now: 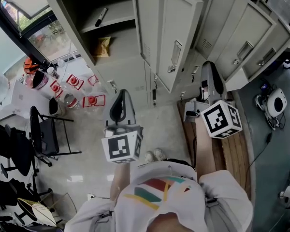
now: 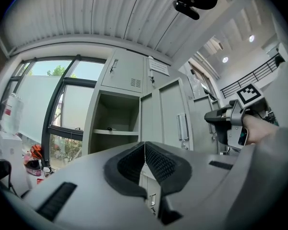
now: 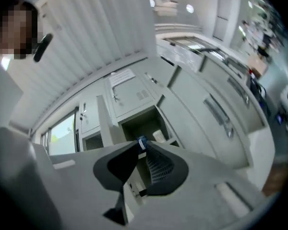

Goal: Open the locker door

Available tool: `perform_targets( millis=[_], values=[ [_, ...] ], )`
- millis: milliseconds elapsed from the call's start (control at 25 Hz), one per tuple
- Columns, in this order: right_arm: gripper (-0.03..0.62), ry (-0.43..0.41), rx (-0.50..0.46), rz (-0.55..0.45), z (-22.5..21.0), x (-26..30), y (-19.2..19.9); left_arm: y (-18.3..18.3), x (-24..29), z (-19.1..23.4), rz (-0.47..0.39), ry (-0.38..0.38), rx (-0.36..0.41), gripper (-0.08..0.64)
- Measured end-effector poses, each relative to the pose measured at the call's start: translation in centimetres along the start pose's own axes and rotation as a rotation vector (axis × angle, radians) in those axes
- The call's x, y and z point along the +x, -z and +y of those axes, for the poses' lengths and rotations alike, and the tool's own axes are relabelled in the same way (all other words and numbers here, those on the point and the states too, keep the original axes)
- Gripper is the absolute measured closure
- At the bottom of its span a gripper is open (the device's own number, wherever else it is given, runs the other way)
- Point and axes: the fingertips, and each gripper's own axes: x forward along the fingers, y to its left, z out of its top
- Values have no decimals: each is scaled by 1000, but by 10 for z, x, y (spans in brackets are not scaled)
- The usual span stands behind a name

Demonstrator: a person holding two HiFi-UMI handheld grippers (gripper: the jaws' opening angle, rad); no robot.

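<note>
right gripper (image 1: 209, 66) just beside open locker door (image 1: 171, 33), apparently apart

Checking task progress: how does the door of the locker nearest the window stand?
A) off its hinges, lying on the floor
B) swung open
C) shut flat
B: the door stands swung out from its locker, so the shelf inside is in plain view.

White T-shirt (image 1: 159, 192) with short sleeves, and red, green and yellow stripes printed across the chest. Left gripper (image 1: 123, 93) and right gripper (image 1: 209, 65) both have pale grey shells and black ribbed pads (image 2: 159, 164). Each carries a white cube (image 1: 122, 148) with black square markers. Pale shoes (image 1: 154, 155).
</note>
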Motion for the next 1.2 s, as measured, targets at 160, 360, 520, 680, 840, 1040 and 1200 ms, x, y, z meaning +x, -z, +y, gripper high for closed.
perform_targets(
  millis=[160,360,520,680,840,1040,1200],
  values=[
    [583,-23,-289,-12,37,-14,-6,-11,-2,-4,-20,7,4,545],
    [588,-74,-511,34,73,-27,21,-24,-8,-5,-23,3,14,545],
    [588,-111,-590,83,91,-36,52,-25,-13,-4,-28,0,26,545],
    [588,-149,-599,117,106,-41,76,-24,-16,-1,-6,-13,38,545],
    [588,-184,-585,136,116,-40,87,-23,-19,3,-4,-20,45,545],
    [588,-196,-597,143,121,-39,92,-24,-21,1,-18,8,61,545],
    [588,-200,-592,152,121,-39,94,-24,-22,5,-4,-21,54,545]
  ],
)
